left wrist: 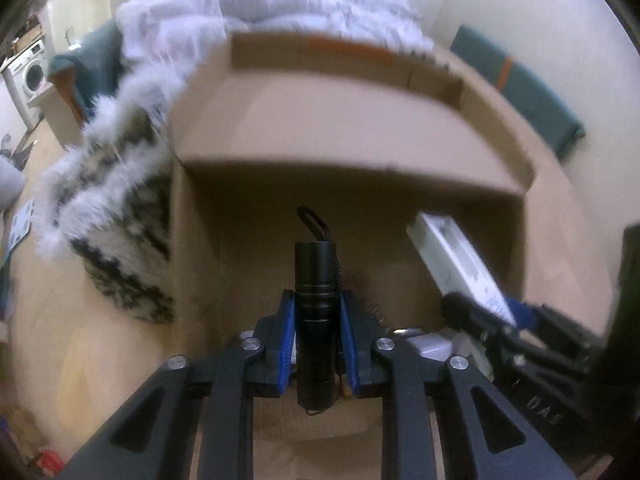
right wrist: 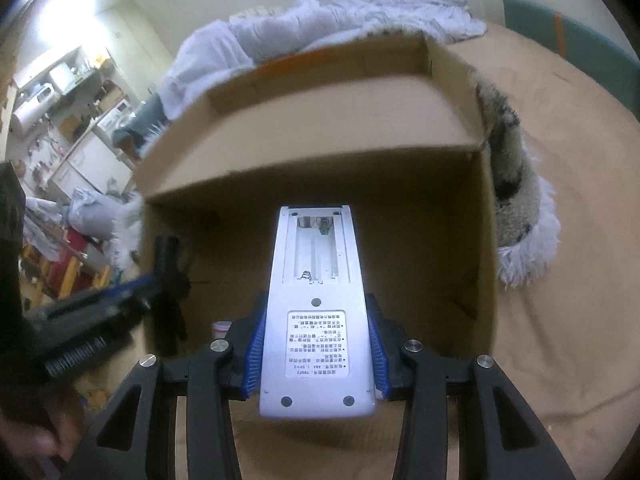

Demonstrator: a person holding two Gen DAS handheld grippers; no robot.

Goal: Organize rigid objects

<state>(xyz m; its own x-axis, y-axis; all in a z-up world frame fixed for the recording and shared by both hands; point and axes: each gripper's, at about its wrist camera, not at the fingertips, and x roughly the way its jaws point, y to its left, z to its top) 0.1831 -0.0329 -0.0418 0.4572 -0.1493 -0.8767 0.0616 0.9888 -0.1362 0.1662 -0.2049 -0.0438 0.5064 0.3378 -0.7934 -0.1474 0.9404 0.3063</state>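
Observation:
My left gripper [left wrist: 318, 304] is shut on a black flashlight [left wrist: 316, 304] with a wrist strap, held over the open cardboard box [left wrist: 320, 120]. My right gripper [right wrist: 316, 328] is shut on a white remote control [right wrist: 316, 292], back side up, its battery bay uncovered and empty. It is also held over the box [right wrist: 320, 128]. The remote [left wrist: 456, 260] and right gripper show at the right of the left wrist view. The left gripper with the flashlight [right wrist: 168, 280] shows at the left of the right wrist view. Small white items [left wrist: 432, 346] lie inside the box.
A fluffy white and black-patterned blanket [left wrist: 120, 208] lies against the box's side, and white bedding [left wrist: 256, 0] is piled behind it. The box stands on a tan surface [right wrist: 560, 280]. A teal cushion [left wrist: 520, 84] is at the back right. A cluttered room [right wrist: 60, 120] lies beyond.

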